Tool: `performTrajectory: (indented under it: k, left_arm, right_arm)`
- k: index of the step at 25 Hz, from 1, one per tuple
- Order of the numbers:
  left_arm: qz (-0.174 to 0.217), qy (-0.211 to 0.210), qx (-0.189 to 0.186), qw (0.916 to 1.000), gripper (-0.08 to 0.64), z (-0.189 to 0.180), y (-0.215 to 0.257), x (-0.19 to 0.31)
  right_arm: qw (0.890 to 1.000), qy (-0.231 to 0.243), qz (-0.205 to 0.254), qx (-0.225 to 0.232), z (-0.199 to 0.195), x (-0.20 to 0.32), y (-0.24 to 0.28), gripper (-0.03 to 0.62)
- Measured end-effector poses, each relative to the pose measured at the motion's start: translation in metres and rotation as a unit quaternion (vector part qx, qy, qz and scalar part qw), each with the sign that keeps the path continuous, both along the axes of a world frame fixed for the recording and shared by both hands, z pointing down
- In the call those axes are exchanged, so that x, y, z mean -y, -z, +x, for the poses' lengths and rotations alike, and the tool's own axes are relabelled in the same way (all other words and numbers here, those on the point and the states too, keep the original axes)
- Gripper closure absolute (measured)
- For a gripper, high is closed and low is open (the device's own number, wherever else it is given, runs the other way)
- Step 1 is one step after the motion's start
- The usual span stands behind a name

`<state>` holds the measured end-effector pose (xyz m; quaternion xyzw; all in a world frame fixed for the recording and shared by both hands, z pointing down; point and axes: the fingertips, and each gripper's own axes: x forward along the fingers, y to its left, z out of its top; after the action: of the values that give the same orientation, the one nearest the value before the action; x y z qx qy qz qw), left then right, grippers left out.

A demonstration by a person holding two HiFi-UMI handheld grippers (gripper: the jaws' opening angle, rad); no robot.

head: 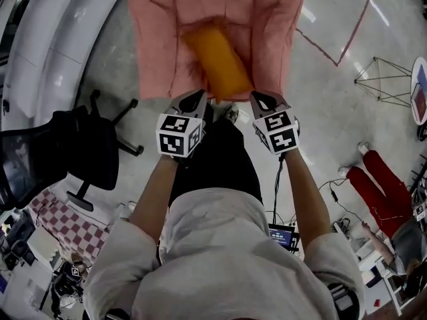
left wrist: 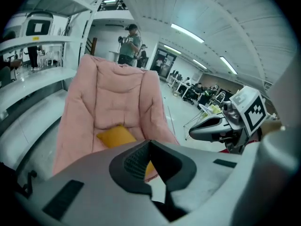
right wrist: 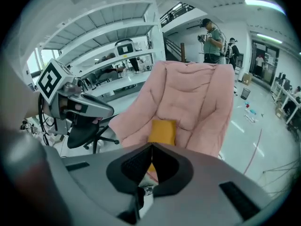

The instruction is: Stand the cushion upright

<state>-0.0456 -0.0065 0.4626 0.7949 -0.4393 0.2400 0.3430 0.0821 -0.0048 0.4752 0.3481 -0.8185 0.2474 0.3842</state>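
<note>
An orange cushion lies flat on the seat of a padded pink armchair. It also shows in the left gripper view as the cushion and in the right gripper view as the cushion. My left gripper hovers just short of the chair's front edge, jaws shut with nothing between them. My right gripper hangs beside it at the cushion's near end, also shut and empty. Neither touches the cushion. Each gripper shows in the other's view: the right gripper and the left gripper.
A black office chair stands to the left, by a white curved counter. A person in red trousers is at the right near a wire stand. A standing person is behind the armchair.
</note>
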Motion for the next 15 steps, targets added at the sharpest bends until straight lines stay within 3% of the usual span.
performTrajectory:
  k: [6, 10, 15]
  left_arm:
    - [-0.027, 0.017, -0.012, 0.9994, 0.548, -0.008, -0.067, 0.028]
    - [-0.072, 0.013, -0.039, 0.9966, 0.548, -0.009, -0.116, 0.032]
    - [-0.121, 0.036, -0.049, 0.9907, 0.548, -0.026, -0.171, 0.040]
  right_arm:
    - [1.000, 0.002, -0.018, -0.020, 0.001, 0.030, -0.049, 0.583]
    - [0.998, 0.013, -0.022, -0.050, 0.007, 0.041, -0.082, 0.583]
    - [0.997, 0.014, -0.067, -0.046, -0.002, 0.064, -0.120, 0.583]
